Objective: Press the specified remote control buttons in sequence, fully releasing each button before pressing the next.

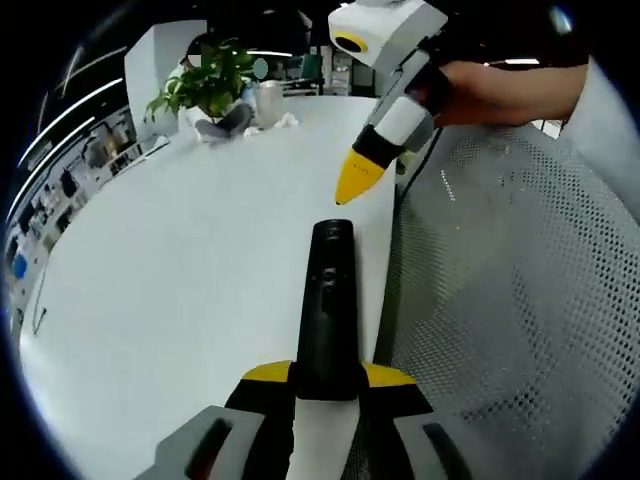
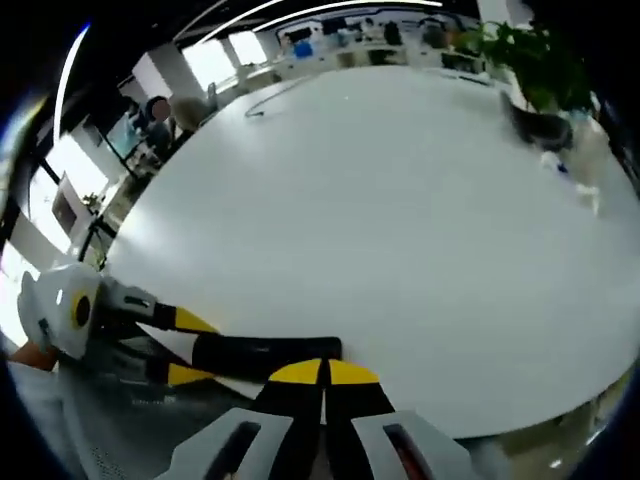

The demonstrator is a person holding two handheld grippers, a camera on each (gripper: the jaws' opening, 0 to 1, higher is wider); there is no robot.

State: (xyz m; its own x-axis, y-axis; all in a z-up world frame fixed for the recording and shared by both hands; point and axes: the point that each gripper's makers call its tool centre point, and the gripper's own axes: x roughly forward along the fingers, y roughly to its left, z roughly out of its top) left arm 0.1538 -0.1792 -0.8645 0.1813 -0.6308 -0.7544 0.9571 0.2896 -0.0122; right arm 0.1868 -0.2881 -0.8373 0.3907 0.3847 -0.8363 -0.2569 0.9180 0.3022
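Remote (image 1: 328, 305) on table (image 1: 180, 280) edge – plant (image 1: 205, 82) far end.

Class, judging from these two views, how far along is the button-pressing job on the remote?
Done: the left hand-held gripper grips the black remote over the white table. In hand: the right hand-held gripper, jaws together, hovers just beyond the remote's far end, touching nothing. Left: the presses; which are done cannot be told.

Open-plan office. Large white bench (image 2: 400, 200) like a meeting table; potted plant (image 1: 205, 85) at its far edge; mesh chair (image 1: 520, 300) beside it; ceiling strip lights (image 2: 300, 10); desks with screens (image 2: 330, 40) beyond.
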